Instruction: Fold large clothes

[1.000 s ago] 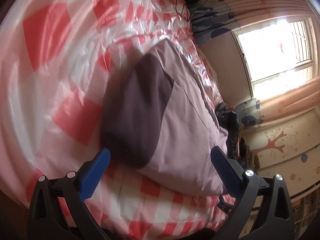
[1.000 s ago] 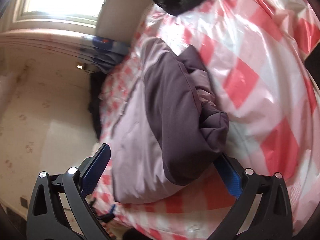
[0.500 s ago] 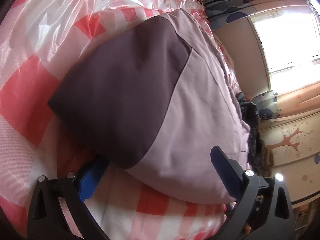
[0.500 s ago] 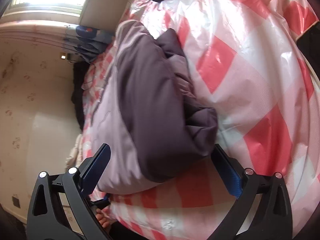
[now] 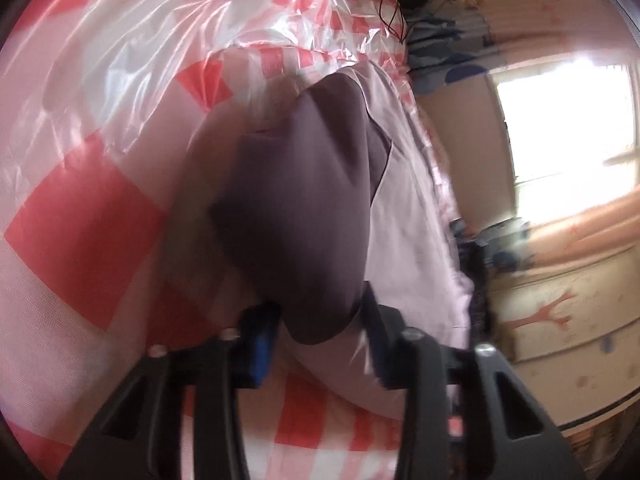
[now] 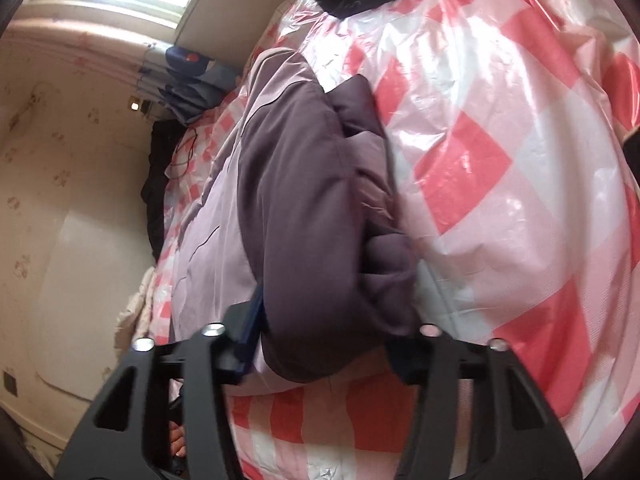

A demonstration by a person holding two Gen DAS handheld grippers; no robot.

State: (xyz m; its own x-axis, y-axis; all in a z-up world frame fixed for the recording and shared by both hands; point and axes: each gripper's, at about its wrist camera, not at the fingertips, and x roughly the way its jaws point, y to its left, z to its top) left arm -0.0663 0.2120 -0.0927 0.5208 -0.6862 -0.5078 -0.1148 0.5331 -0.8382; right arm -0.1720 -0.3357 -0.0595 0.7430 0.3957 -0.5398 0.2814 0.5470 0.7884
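While closing, left gripper (image 5: 320, 332) pinches jacket (image 5: 312, 208), right gripper (image 6: 332, 340) likewise.

Both tongs, left (image 5: 318, 330) and right (image 6: 328, 342), have black frames, silver screws and blue pads.

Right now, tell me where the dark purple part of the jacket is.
The dark purple part of the jacket lies on the red-checked plastic sheet, near edge between both closing jaws: the left gripper and right gripper, pale lilac panel beside it.

A bright window (image 5: 568, 124) lights cream patterned walls (image 6: 52, 152), with peach curtains (image 5: 588, 228) beneath it.
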